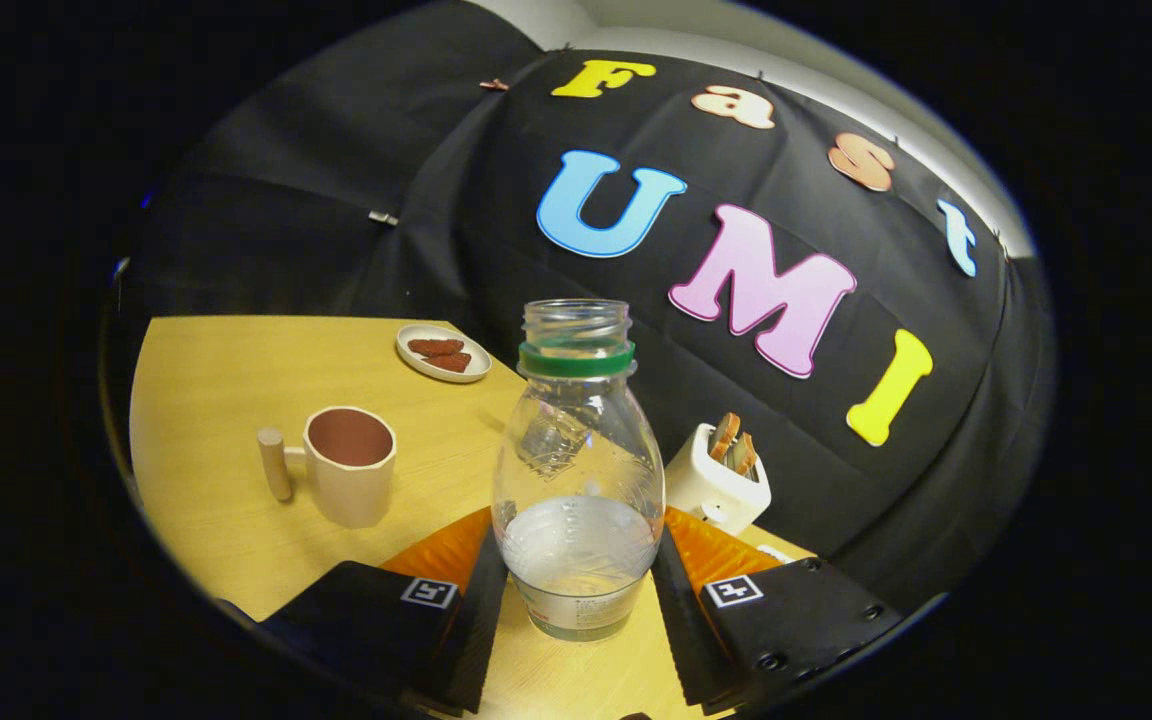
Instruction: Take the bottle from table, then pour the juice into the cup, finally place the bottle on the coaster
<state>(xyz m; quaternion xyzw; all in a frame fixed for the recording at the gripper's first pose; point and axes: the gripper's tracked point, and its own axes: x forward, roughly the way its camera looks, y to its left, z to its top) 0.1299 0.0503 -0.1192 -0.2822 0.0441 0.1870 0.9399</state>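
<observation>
Jaws clamped on bottle (576,480) low on its body — gripper (576,590) holds it upright above table (216,400). I judge cup (348,462) ahead-left, so tip bottle that way.

Clear bottle (577,470) w/ green neck ring, whitish liquid. Cream cup (348,462), brown inside. Yellow wood-grain tabletop (216,400). White plate (443,352) w/ reddish-brown pieces. White toaster (711,488).
</observation>
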